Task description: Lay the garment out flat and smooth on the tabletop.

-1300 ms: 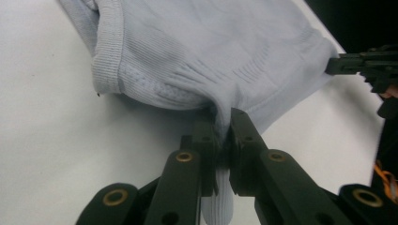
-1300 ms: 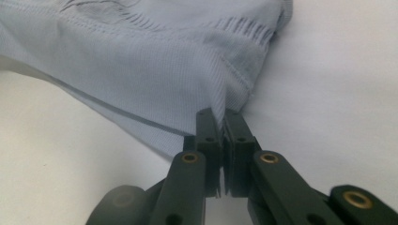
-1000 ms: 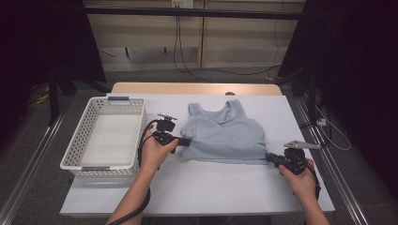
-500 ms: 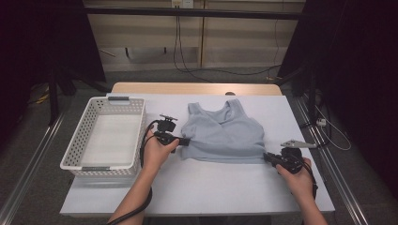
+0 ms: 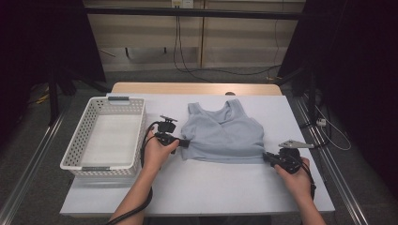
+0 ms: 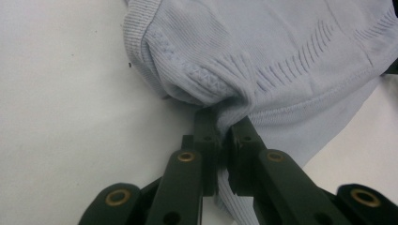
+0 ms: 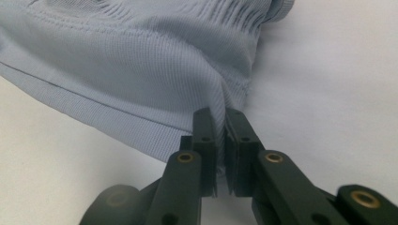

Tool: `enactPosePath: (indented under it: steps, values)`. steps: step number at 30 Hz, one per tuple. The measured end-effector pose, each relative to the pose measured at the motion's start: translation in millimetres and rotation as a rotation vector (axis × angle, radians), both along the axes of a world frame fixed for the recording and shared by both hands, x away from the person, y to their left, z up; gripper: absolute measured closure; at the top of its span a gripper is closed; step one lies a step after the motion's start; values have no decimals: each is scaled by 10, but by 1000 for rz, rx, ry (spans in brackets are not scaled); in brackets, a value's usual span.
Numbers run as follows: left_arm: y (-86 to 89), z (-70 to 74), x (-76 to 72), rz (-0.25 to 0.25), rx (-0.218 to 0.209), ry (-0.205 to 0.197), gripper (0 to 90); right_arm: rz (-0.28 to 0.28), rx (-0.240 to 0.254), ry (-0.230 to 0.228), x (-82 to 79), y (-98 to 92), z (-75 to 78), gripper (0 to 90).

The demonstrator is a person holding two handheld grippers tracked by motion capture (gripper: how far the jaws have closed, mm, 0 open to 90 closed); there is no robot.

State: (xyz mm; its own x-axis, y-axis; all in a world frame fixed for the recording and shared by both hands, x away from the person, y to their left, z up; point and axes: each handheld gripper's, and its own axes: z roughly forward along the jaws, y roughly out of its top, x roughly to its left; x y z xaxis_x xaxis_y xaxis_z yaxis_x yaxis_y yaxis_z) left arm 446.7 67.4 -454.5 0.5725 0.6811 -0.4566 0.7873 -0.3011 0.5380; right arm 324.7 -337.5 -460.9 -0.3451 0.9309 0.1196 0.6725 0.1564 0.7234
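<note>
Both fingers point(image 6: 206, 140) sets are clenched on the pale blue ribbed knit tank top point(image 5: 224, 133), flat mid-table right of the white perforated plastic basket point(image 5: 75, 154). Left gripper point(image 6: 224, 136) and right gripper point(image 7: 220, 124) pinch thin hem folds; lift unevenly and you risk one corner slipping.

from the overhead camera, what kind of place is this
Probably a lab or recording booth set up for garment handling, not a home: a white-covered table inside dark curtains, loose cables along the back wall, and a light blue top beside a white basket.
</note>
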Motion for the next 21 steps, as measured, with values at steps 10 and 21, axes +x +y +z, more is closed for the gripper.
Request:
enactPosePath:
  steps: [10, 21]
  values:
    - [3, -10, -9, -2, 0, -6, 836, -3, -19, -32, -32, 23, 49, 699]
    - [14, -7, -19, -2, -6, -7, 828, 17, 6, -74, -134, 23, 174, 625]
